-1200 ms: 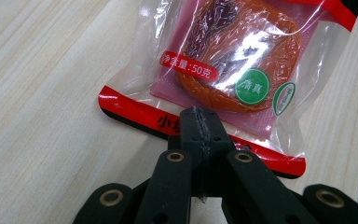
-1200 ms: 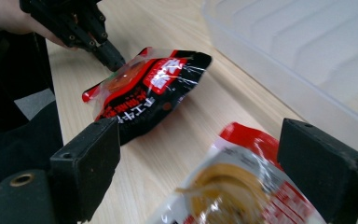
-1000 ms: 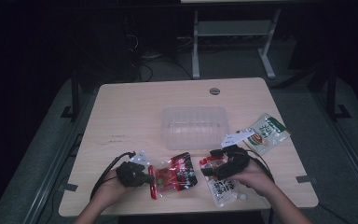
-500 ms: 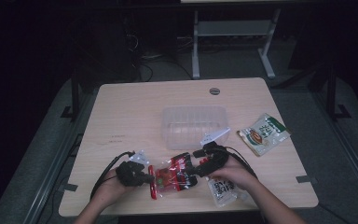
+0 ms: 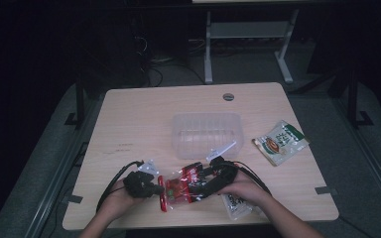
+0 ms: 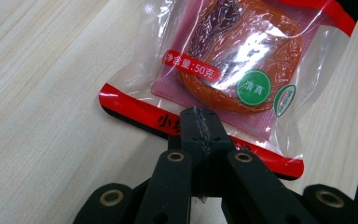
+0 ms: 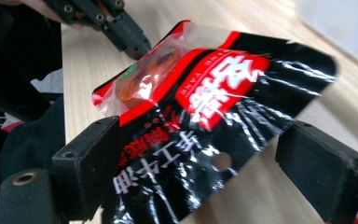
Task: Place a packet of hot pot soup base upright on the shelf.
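A red-and-black snack packet (image 5: 181, 188) with a clear window lies near the table's front edge. My left gripper (image 5: 156, 189) is shut on its red bottom seam; in the left gripper view the closed fingertips (image 6: 200, 123) pinch that edge of the packet (image 6: 233, 60). My right gripper (image 5: 203, 181) comes in from the packet's other side. In the right gripper view my right gripper (image 7: 209, 172) is open, its jaws standing wide on either side of the packet's (image 7: 214, 93) black end without pressing it. The left gripper (image 7: 135, 44) holds the far end there.
A clear plastic tub (image 5: 207, 134) stands just behind the packet at mid-table. A green-and-white packet (image 5: 280, 142) lies to the right. A white packet (image 5: 235, 204) lies partly under the right hand. The table's front edge (image 5: 198, 225) is close.
The right hand has moved left and down, from above the white packet to the red packet's black end. The left gripper has kept still with its grip on the packet.
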